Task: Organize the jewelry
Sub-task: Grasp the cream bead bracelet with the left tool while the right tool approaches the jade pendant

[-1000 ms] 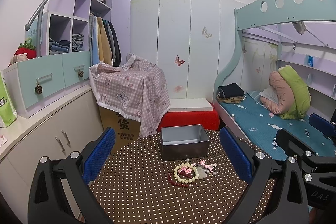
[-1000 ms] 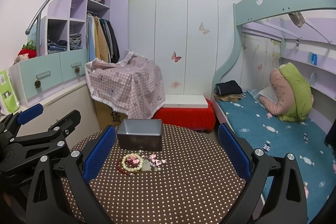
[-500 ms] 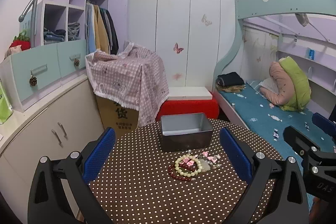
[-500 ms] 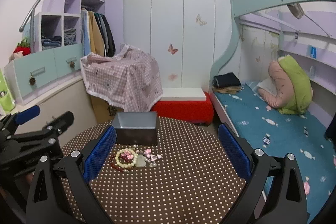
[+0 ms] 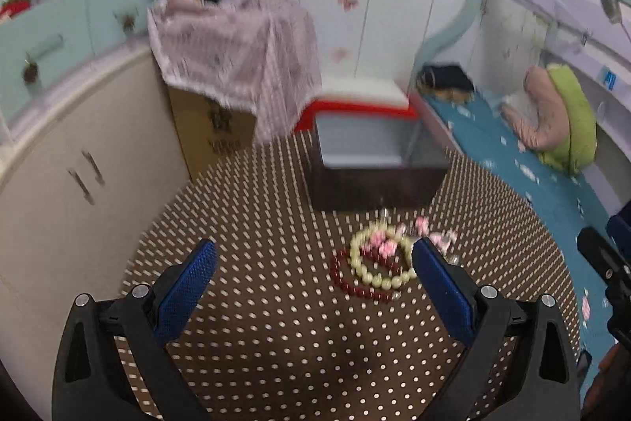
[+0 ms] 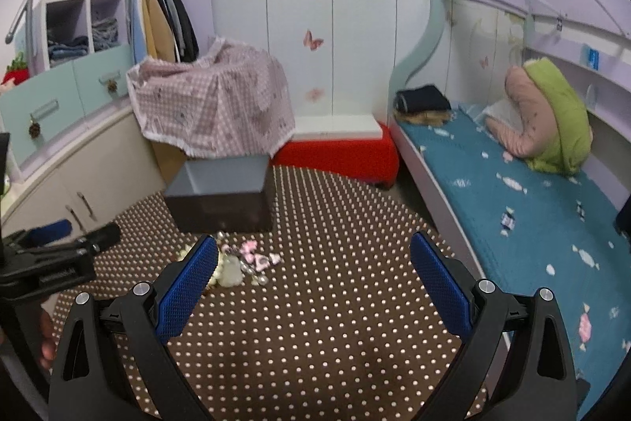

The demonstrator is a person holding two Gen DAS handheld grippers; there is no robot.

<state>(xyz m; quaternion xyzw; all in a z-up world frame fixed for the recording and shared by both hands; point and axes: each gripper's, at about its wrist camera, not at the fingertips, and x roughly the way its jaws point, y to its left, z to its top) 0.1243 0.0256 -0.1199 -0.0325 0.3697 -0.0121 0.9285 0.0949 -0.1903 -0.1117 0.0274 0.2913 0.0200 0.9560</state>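
Observation:
A small pile of jewelry lies on the brown dotted tablecloth [image 5: 276,322]: a pale bead bracelet [image 5: 368,273] over a dark red bead bracelet [image 5: 347,281], with pink clips [image 5: 424,223] beside them. An open grey box [image 5: 374,160] stands just behind the pile. My left gripper [image 5: 313,271] is open and empty, low over the table, its right finger next to the bracelets. My right gripper [image 6: 313,271] is open and empty; the pink clips [image 6: 256,259] lie by its left finger, and the grey box [image 6: 221,196] is behind them.
The round table ends close behind the box. A red bench [image 6: 339,152] and a cloth-covered carton [image 6: 213,109] stand beyond it. A bed [image 6: 532,208] runs along the right, cabinets [image 5: 79,160] along the left. The left gripper's body [image 6: 51,255] shows at the right wrist view's left edge.
Both grippers have moved forward and down toward the table. The jewelry pile and box now look larger and closer, with the bracelets reaching the left gripper's right finger. The left view is motion-blurred.

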